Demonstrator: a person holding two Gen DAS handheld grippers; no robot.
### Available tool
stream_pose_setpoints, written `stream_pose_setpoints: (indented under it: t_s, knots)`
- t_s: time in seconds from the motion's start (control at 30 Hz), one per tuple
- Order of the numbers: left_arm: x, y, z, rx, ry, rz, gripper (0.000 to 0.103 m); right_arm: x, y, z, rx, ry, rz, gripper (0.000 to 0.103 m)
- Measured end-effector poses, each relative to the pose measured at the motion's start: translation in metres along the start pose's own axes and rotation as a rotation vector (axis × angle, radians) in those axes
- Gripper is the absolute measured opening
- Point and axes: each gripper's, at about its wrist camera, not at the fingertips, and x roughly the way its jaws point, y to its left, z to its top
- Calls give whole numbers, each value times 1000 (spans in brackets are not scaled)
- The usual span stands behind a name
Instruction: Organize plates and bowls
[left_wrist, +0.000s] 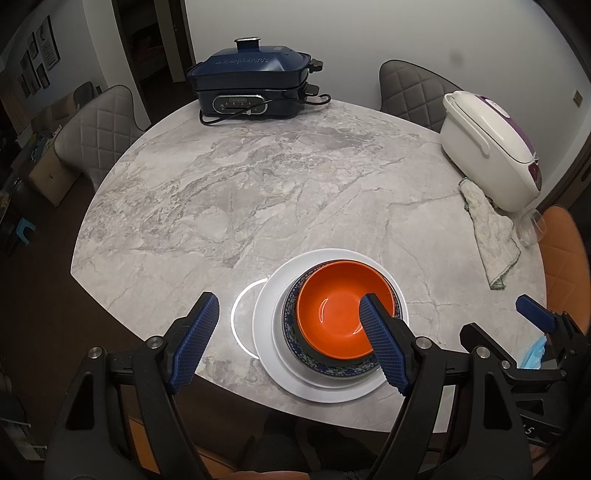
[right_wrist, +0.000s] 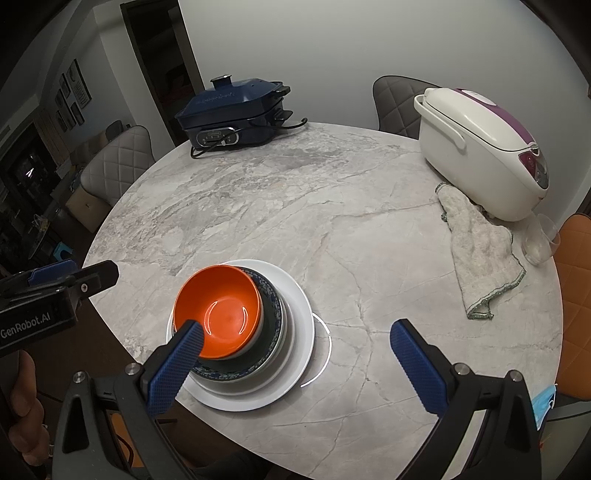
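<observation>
One orange bowl (left_wrist: 341, 308) sits mouth up in one dark patterned bowl (right_wrist: 275, 314), on two stacked white plates (left_wrist: 328, 386) — round, so no long axis. The stack lies just ahead of my left gripper (left_wrist: 291, 347), under its right finger; my right gripper (right_wrist: 295, 360) has it under its left finger. Both grippers gape, holding nothing, above the marble table (left_wrist: 258, 177).

Blue-patterned bowl (left_wrist: 332, 365) mostly under orange bowl (left_wrist: 343, 306); face mask (right_wrist: 543, 406) cut off behind gripper frame.
</observation>
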Motion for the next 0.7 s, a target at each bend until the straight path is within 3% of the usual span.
stream_pose_setpoints:
  t_s: [0.7]
  knots:
    - [4, -1, 2, -12, -31, 32, 78, 9, -4, 3, -2, 17, -4, 103]
